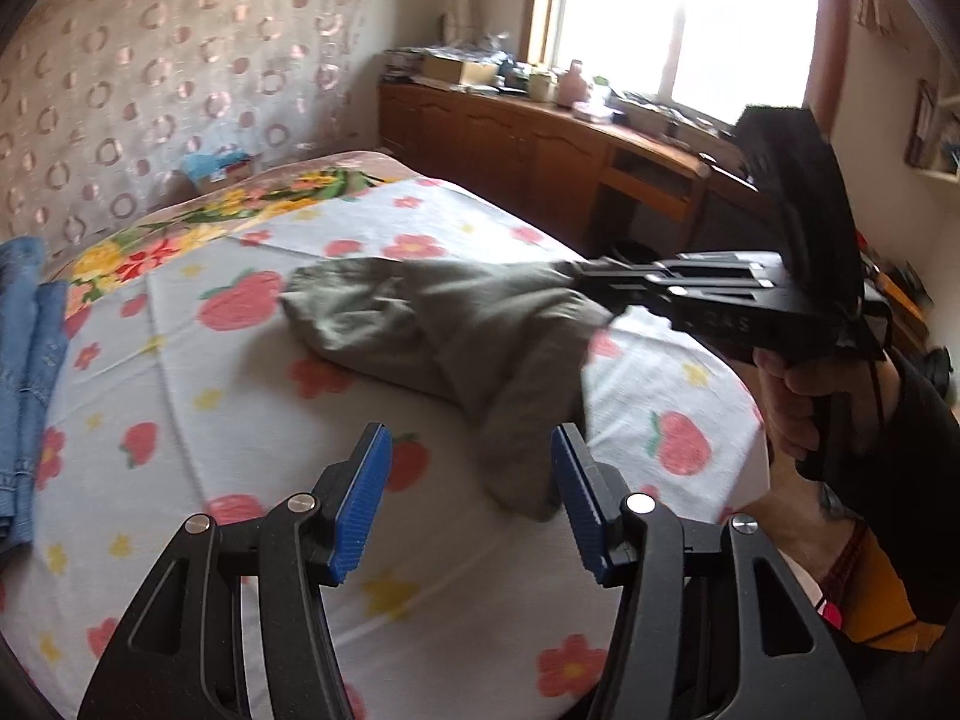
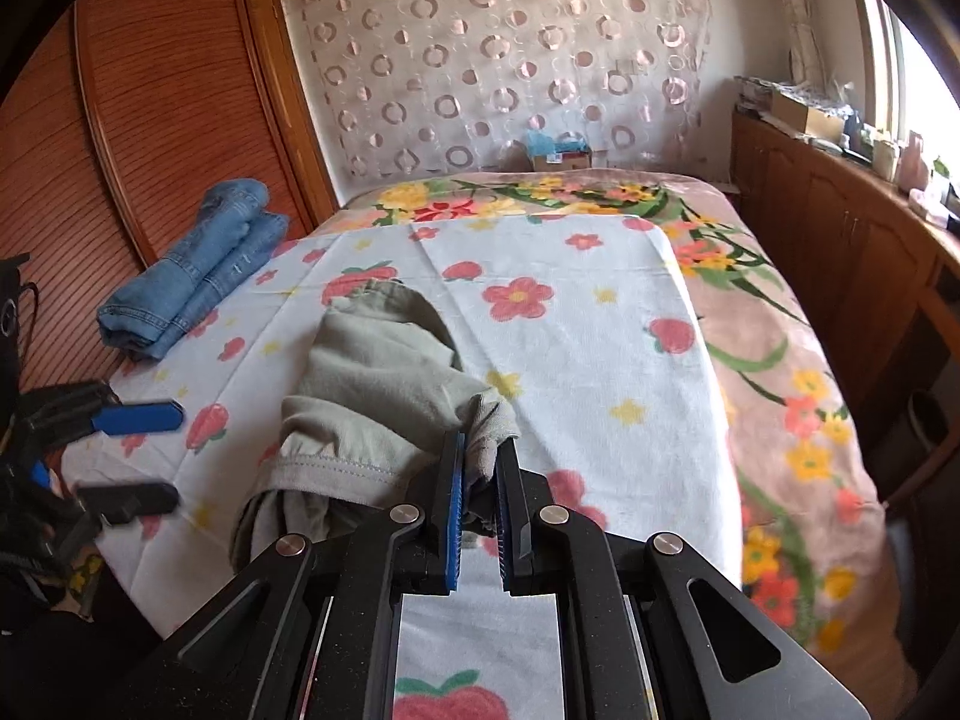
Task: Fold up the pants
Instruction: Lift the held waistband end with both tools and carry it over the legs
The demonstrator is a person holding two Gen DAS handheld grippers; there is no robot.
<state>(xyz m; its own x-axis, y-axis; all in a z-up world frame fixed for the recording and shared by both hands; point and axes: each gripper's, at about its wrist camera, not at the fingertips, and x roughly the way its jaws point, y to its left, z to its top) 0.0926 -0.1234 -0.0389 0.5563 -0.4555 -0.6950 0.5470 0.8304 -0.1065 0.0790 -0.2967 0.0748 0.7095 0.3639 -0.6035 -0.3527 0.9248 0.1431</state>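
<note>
Grey-green pants lie crumpled on the flower-print sheet of the bed. My right gripper is shut on a bunch of the pants' fabric and lifts that part off the sheet; it shows from the side in the left wrist view. My left gripper is open and empty, just above the sheet, with a hanging end of the pants next to its right finger. It shows at the left edge of the right wrist view.
Folded blue jeans lie at the bed's left side, by a wooden wardrobe. A wooden cabinet with clutter runs under the window on the right. A floral blanket covers the bed's right part.
</note>
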